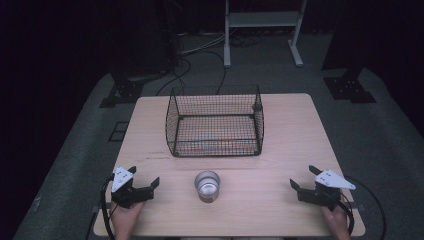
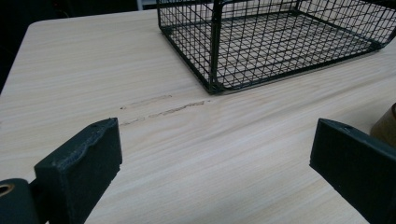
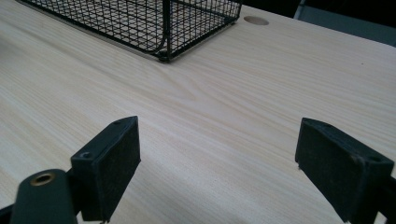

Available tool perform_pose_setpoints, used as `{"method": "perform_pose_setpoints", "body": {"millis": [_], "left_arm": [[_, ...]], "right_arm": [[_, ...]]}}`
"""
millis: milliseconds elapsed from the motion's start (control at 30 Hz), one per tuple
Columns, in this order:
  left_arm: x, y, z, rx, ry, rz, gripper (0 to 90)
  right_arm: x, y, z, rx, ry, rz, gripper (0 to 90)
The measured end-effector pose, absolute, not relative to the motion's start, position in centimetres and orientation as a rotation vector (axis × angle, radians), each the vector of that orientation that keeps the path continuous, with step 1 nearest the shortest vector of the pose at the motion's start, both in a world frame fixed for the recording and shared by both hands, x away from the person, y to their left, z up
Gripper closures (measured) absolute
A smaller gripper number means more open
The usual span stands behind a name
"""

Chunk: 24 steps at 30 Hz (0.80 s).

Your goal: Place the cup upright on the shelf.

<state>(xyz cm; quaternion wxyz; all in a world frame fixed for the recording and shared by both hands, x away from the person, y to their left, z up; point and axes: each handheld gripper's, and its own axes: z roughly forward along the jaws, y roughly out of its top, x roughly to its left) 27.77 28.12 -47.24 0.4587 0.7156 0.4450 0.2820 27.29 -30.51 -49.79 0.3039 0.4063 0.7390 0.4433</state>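
Your left tongs (image 1: 145, 182) sit at the near left corner of the desk (image 1: 290, 150), spread wide with nothing between them, and they point right and slightly far. In the left gripper view bare wood lies between the two black pads, and only a brownish sliver of the metal cup (image 2: 385, 127) shows at the right edge, just past the right-hand pad. So from that hand the cup lies off to the right, not straight ahead.

The metal cup (image 1: 207, 185) itself stands upright near the middle of the desk's near edge, mouth up, well apart from both tongs. Its axis is vertical, so either hand would have to come at its side with the pads level, or from above over the rim. Directly beyond it on the far side stands the wire basket (image 1: 215, 125), empty as far as the mesh lets you see, with its near wall close to the cup but not touching.

Your right tongs (image 1: 303, 181) rest at the near right corner, also spread wide and empty, and point left and far. The right gripper view looks over bare wood toward a basket corner (image 3: 163, 55).

Judged by the gap on either side, your left hand is the nearer one to the cup, though not by much.
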Motion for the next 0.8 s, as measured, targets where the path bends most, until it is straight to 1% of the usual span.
{"method": "perform_pose_setpoints", "body": {"millis": [800], "left_arm": [[27.1, 26.1, -46.6, 1.792, 0.99, 0.679, 1.2]], "right_arm": [[27.3, -30.6, -49.8, 1.082, 1.949, 1.175, 13.4]]}}
